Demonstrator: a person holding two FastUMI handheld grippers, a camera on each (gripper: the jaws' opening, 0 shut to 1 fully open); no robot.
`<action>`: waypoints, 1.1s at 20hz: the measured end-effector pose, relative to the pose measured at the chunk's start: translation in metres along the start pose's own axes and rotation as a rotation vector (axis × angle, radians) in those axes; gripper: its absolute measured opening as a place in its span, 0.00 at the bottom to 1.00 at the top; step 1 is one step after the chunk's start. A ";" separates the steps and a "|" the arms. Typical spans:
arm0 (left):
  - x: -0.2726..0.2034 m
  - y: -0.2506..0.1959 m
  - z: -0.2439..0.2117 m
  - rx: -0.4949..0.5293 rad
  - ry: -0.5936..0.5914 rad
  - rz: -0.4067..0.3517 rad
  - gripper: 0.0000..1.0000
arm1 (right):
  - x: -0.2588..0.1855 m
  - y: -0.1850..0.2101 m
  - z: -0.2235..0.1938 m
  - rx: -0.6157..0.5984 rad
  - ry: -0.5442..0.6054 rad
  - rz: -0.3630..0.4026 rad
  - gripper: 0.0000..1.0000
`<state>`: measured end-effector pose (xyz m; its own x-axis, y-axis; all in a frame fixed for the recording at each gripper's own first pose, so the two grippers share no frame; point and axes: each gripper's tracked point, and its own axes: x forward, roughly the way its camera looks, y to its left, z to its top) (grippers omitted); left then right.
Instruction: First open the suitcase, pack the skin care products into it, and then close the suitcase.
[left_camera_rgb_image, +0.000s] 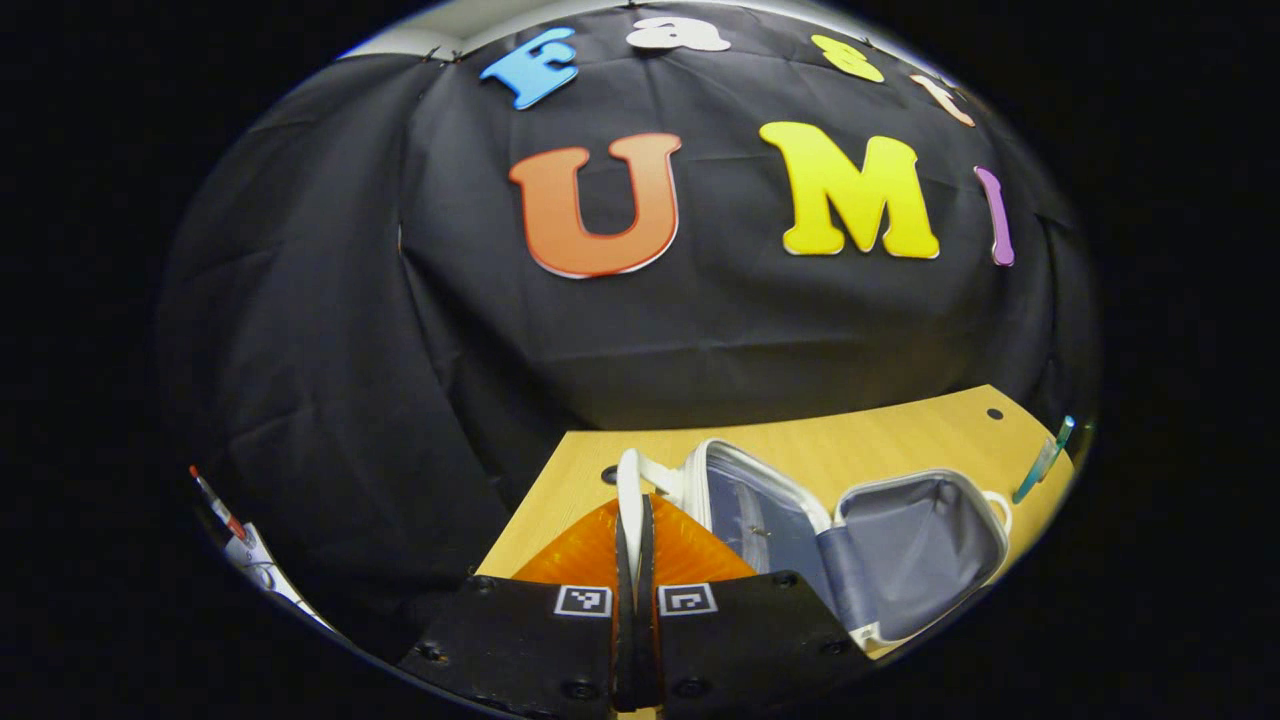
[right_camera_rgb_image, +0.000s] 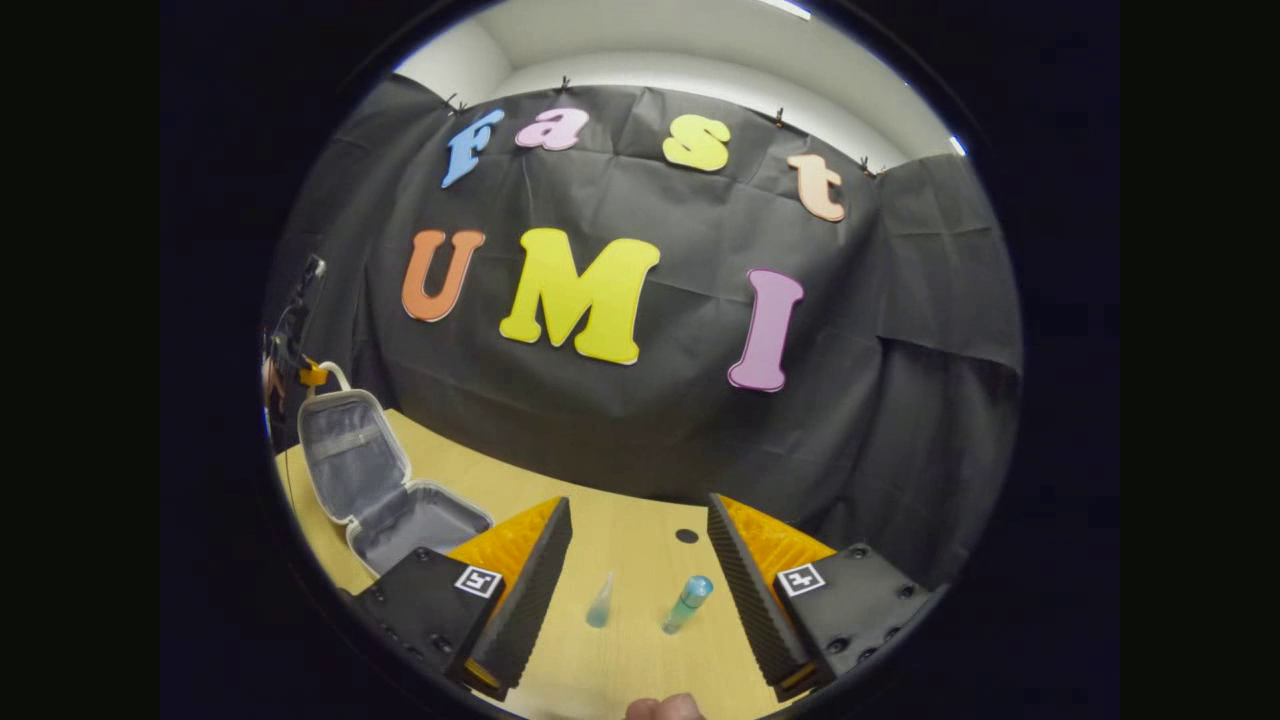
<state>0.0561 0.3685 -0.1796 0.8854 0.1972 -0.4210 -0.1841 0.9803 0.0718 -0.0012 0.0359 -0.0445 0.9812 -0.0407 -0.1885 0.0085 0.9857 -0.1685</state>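
Note:
A small white suitcase (left_camera_rgb_image: 760, 515) lies open on the wooden table (left_camera_rgb_image: 900, 430), its grey lining showing. My left gripper (left_camera_rgb_image: 634, 535) is shut on the white handle (left_camera_rgb_image: 628, 478) of the half standing upright; the other half (left_camera_rgb_image: 920, 545) rests on the table. In the right gripper view the open suitcase (right_camera_rgb_image: 380, 480) sits at the far left, with the left gripper (right_camera_rgb_image: 300, 372) at its top. My right gripper (right_camera_rgb_image: 640, 578) stands open above two skin care products: a small clear bottle (right_camera_rgb_image: 600, 600) and a teal bottle (right_camera_rgb_image: 687, 603), both lying between its fingers and untouched.
A teal bottle (left_camera_rgb_image: 1045, 460) shows at the table's right edge in the left gripper view. The table (right_camera_rgb_image: 620, 520) has a small round hole (right_camera_rgb_image: 686, 535) near its back edge. Part of a hand (right_camera_rgb_image: 665, 708) shows at the bottom of the right gripper view.

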 end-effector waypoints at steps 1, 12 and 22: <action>0.008 0.007 -0.017 -0.028 0.023 0.003 0.03 | 0.001 0.004 0.001 -0.008 0.006 0.000 0.81; 0.052 0.018 -0.147 -0.355 0.240 -0.008 0.12 | 0.008 0.032 -0.004 -0.072 0.045 0.029 0.82; 0.011 0.010 -0.091 -0.219 0.150 0.050 0.97 | 0.006 0.005 -0.014 0.000 0.033 0.023 0.82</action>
<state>0.0254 0.3793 -0.2663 0.8030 0.2248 -0.5520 -0.3280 0.9400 -0.0943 0.0017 0.0386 -0.0602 0.9743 -0.0234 -0.2242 -0.0139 0.9865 -0.1634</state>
